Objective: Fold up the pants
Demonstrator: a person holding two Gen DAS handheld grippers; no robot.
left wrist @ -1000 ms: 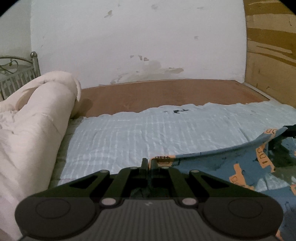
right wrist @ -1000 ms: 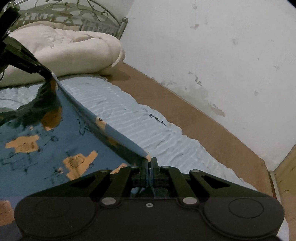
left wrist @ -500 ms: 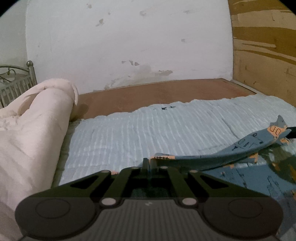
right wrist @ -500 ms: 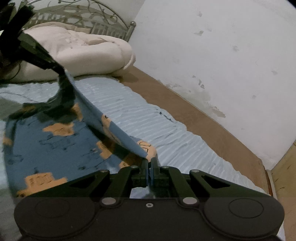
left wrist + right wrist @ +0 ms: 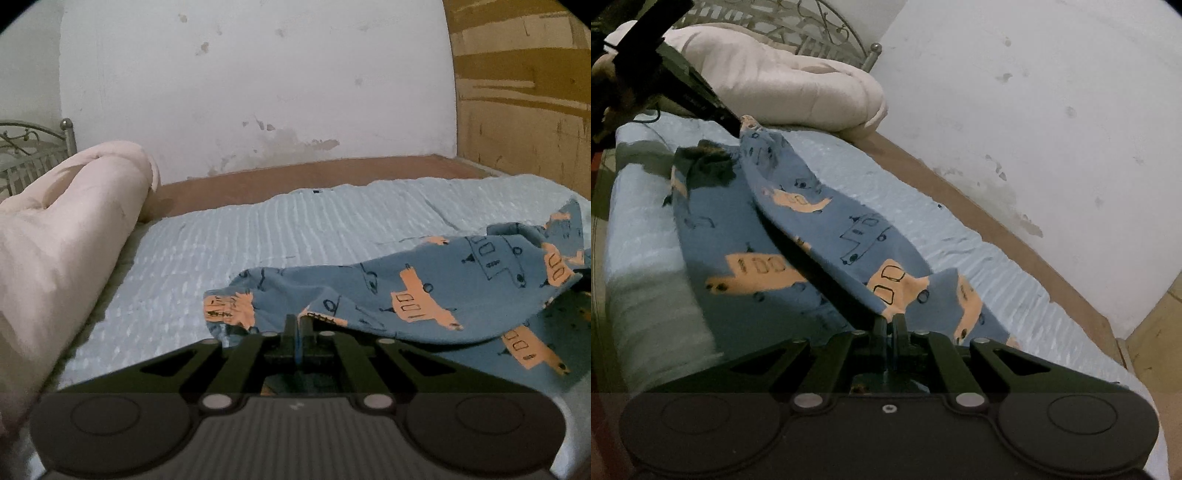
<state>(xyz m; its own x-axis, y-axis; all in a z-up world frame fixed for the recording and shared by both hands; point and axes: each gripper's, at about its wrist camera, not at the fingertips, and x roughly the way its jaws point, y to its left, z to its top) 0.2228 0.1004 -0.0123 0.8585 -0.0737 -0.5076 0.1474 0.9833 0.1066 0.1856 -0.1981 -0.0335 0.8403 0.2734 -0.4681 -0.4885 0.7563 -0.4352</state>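
While both grippers [image 5: 297, 325] [image 5: 890, 323] stay clamped on pants [image 5: 424, 291], taut edge now slack

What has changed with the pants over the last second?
The held edge of the pants was stretched tight between the two tongs; now it hangs slack and the lifted fabric has been carried over the part lying on the bed, folding onto it. Left tongs and right tongs stay shut on the pants; nothing was let go. The quilt is unchanged.
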